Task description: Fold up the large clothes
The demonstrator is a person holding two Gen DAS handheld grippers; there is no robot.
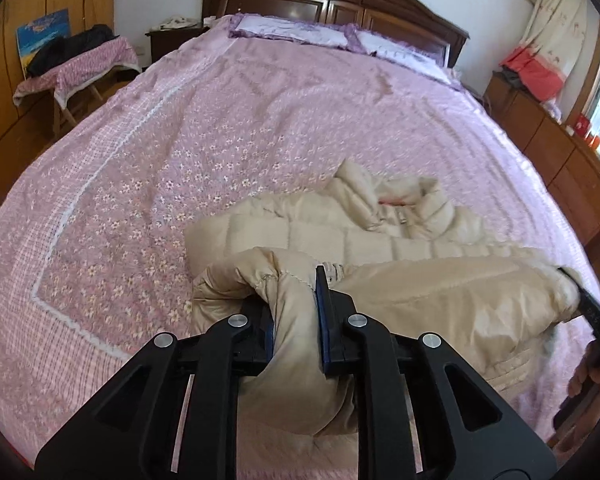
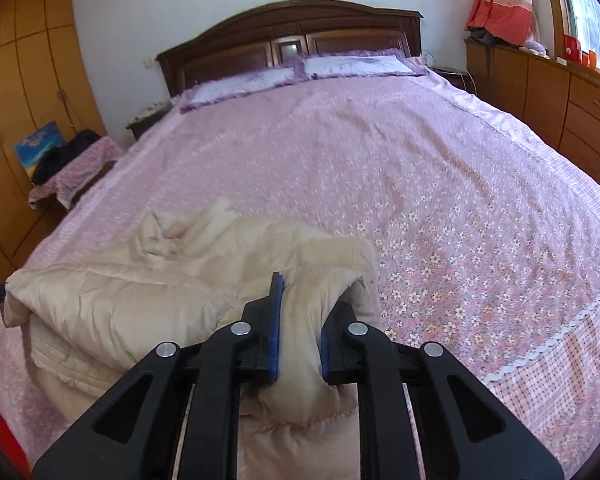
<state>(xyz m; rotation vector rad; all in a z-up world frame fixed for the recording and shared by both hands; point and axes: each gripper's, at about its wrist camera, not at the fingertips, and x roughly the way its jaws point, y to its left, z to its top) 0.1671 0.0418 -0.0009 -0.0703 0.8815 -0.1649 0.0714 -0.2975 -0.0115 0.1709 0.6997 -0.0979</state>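
A cream padded jacket [image 1: 380, 236] lies on the near part of the pink flowered bedspread [image 1: 204, 128]. My left gripper [image 1: 296, 312] is shut on a bunched hem corner of the jacket, lifted a little off the bed. My right gripper [image 2: 300, 320] is shut on the other hem corner of the jacket [image 2: 148, 292]. The hem stretches between the two grippers. The right gripper's black finger shows at the right edge of the left wrist view [image 1: 592, 308]. The jacket's collar [image 1: 384, 196] points toward the headboard.
The bedspread [image 2: 420, 168] covers a wide bed with two purple pillows [image 1: 296, 32] at a dark wooden headboard [image 2: 292, 32]. A stool with dark clothes [image 1: 76, 60] stands at the left. Wooden drawers [image 2: 580, 96] run along the right under a window.
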